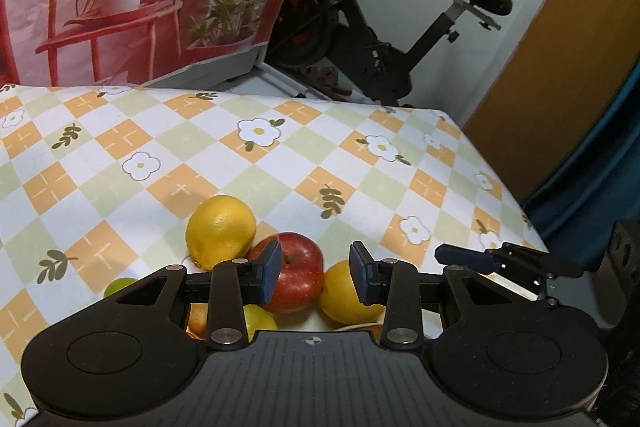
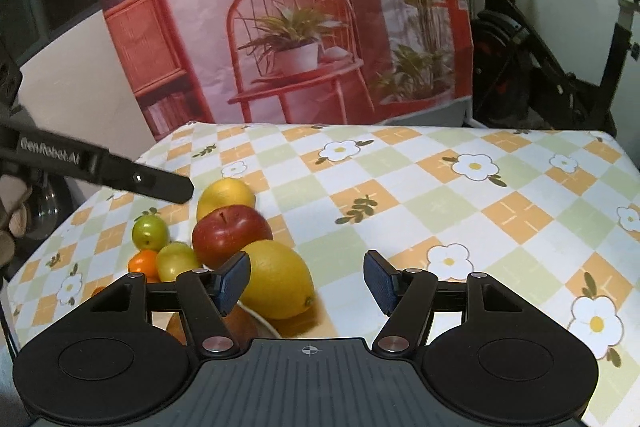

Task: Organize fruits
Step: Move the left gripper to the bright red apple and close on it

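A pile of fruit lies on the checked tablecloth. In the left wrist view a yellow citrus (image 1: 220, 231), a red apple (image 1: 298, 279) and another yellow fruit (image 1: 348, 293) sit just beyond my left gripper (image 1: 316, 277), which is open and holds nothing. The right wrist view has a large lemon (image 2: 276, 283) behind the left pad of my right gripper (image 2: 307, 286), also open and holding nothing. Behind the lemon are the red apple (image 2: 230, 233), a yellow fruit (image 2: 226, 193), two green fruits (image 2: 150, 233) (image 2: 176, 261) and a small orange (image 2: 144, 263). A white plate rim (image 2: 262, 321) peeks out under the pile.
The flowered tablecloth (image 2: 440, 211) spreads right of the pile. A printed backdrop (image 2: 280, 27) with a red chair hangs behind the table, and an exercise bike (image 1: 360, 39) stands past the far edge. The left gripper's finger (image 2: 120, 175) reaches in above the pile.
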A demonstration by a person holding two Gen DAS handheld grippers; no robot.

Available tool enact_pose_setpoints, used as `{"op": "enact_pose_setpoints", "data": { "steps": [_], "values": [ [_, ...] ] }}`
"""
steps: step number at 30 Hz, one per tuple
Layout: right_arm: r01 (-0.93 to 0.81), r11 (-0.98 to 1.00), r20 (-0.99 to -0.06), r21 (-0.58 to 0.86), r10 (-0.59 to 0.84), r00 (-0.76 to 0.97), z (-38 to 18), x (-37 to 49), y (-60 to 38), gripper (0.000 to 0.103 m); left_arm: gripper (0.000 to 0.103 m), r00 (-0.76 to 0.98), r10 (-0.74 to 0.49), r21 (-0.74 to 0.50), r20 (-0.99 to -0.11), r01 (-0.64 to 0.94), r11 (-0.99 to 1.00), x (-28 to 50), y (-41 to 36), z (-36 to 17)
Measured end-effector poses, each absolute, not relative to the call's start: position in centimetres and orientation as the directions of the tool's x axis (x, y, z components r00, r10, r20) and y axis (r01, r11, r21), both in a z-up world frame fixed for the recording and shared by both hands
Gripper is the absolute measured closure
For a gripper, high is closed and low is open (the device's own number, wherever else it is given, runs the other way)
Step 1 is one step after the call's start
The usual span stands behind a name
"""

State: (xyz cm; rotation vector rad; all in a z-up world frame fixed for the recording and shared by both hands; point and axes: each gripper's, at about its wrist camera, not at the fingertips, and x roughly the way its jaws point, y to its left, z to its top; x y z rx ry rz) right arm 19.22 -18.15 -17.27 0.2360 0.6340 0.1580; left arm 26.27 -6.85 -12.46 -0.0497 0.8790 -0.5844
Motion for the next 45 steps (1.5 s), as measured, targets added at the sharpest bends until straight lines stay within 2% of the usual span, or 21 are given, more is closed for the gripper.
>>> {"op": "enact_pose_setpoints", "data": {
  "steps": [6,8,14,45],
  "values": [
    [-0.152,0.960,-0.583,0.234,0.264,0.768,-17.1,21.8,-16.5,0.042,0.064,0.488,-0.473,-0.272,-0.734,0.427,0.862,27.7,-6.0,-13.4],
    [-0.188,0.957,-0.595,0.221,0.286,0.751,-17.1,22.8,-15.7,0.039,0.064,0.477,-0.475,-0.285,-0.739,0.418,0.863,28.0,-5.8,-13.7],
    [-0.276,0.941,-0.639,0.197,0.337,0.692,-17.8,25.3,-13.7,0.039,0.064,0.457,-0.499,-0.321,-0.736,0.414,0.852,28.9,-5.5,-14.0],
    [-0.343,0.898,-0.658,0.276,0.437,0.614,-19.9,29.3,-12.5,0.037,0.063,0.406,-0.536,-0.381,-0.740,0.404,0.832,30.4,-5.3,-16.6]
  ]
}}
